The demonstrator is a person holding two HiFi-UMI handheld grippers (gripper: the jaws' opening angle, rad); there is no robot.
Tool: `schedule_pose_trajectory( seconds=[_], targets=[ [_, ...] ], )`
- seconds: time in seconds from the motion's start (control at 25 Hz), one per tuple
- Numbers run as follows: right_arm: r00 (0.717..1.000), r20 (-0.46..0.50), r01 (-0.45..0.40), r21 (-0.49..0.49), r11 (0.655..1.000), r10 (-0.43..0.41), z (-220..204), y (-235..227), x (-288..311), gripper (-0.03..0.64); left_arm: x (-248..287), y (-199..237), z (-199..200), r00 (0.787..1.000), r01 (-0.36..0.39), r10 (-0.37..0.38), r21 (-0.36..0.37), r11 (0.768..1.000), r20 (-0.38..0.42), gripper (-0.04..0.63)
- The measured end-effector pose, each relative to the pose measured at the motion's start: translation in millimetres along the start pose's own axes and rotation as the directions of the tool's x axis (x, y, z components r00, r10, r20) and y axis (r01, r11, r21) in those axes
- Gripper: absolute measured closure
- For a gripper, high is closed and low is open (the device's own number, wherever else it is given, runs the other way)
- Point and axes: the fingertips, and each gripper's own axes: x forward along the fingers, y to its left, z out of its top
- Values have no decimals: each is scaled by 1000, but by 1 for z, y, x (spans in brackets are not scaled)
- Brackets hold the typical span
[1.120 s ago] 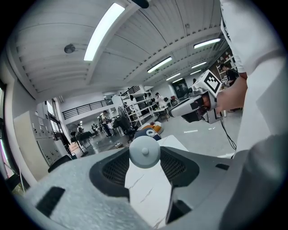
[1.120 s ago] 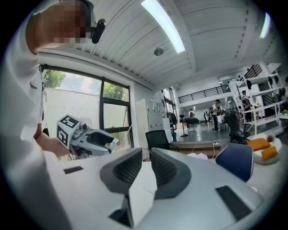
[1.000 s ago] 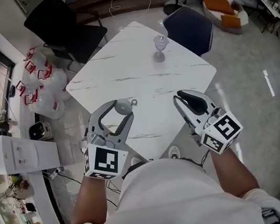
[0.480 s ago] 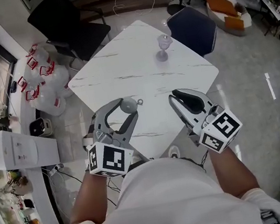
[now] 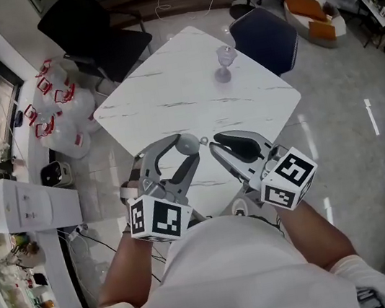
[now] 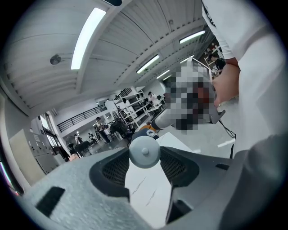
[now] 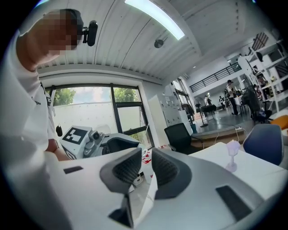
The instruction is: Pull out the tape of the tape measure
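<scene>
A small round grey tape measure (image 5: pixel 188 142) is clamped between the jaws of my left gripper (image 5: pixel 185 147), held above the near corner of the white marble table (image 5: pixel 189 91). Its small tab (image 5: pixel 204 140) sticks out to the right. My right gripper (image 5: pixel 214 144) points left, its tips just beside that tab, with a narrow gap between the pads and nothing in it. In the left gripper view the tape measure (image 6: pixel 145 152) shows as a grey disc between the jaws. The right gripper view shows the left gripper (image 7: pixel 96 141) just left of the jaws.
A clear stemmed glass (image 5: pixel 223 64) stands near the table's far right edge, also seen as a glass (image 7: pixel 232 155) in the right gripper view. A black chair (image 5: pixel 96 34) and a blue chair (image 5: pixel 265 39) stand beyond the table. Water bottles (image 5: pixel 54 114) sit on the floor at left.
The two grippers have come together: the right gripper moved left toward the tape measure's tab, and the left gripper moved right with the tape measure still held.
</scene>
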Motion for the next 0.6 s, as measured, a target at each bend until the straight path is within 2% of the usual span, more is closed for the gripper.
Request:
schedule_pose_trajectory(
  seconds=[0.2,0.48,0.6],
  targets=[
    [1000,4,-13,46,999,13,-2,-1,2,538,1,-1,7,1000,9,-9,10,1000,5,373],
    [999,5,-39,57,998,39,-1,5,5,542,3,-5,12,1000,22,-23,31,999,15,373],
    [999,11,-43,38,998,43,0,6,5,586,2,-6,13,1000,27,-27,27,999,13,373]
  ],
)
